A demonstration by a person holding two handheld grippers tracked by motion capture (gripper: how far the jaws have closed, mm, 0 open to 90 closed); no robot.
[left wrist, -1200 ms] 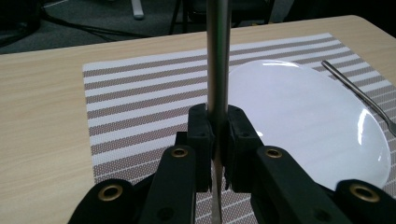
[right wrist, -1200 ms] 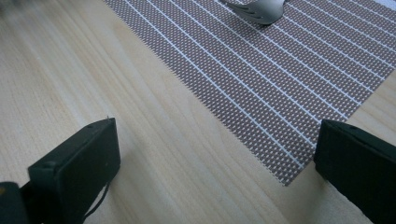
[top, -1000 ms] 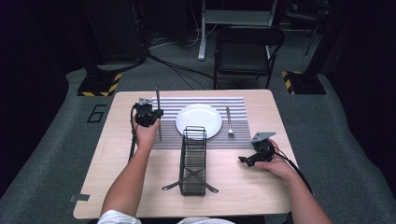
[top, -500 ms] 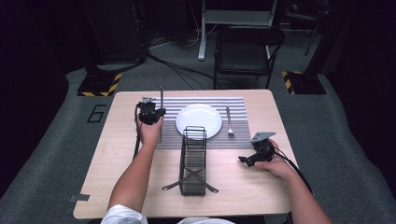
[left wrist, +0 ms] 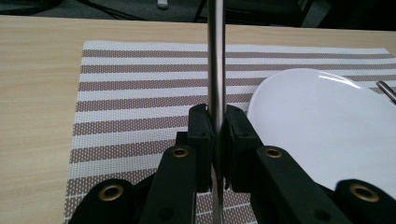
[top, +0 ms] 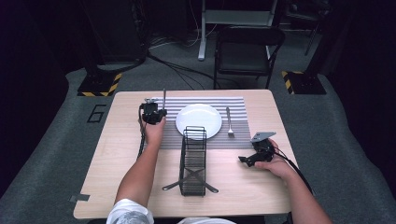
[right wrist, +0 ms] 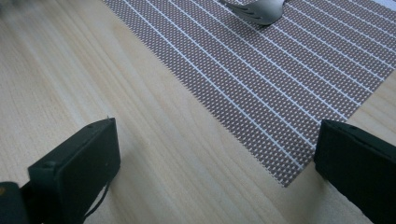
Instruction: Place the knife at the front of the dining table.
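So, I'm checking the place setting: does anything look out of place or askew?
Nothing spilled or damaged. The silver fork lies right of the white round plate on the striped placemat. The left gripper holds a thin metal utensil upright, not yet laid down.

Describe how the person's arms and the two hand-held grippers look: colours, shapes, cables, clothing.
Both forearms are bare below short white sleeves. The left hand-held gripper is black, with brass-coloured screws on its jaws and a black cable trailing back. The right hand-held gripper is black too, topped by a grey three-cornered plate, with its own black cable.
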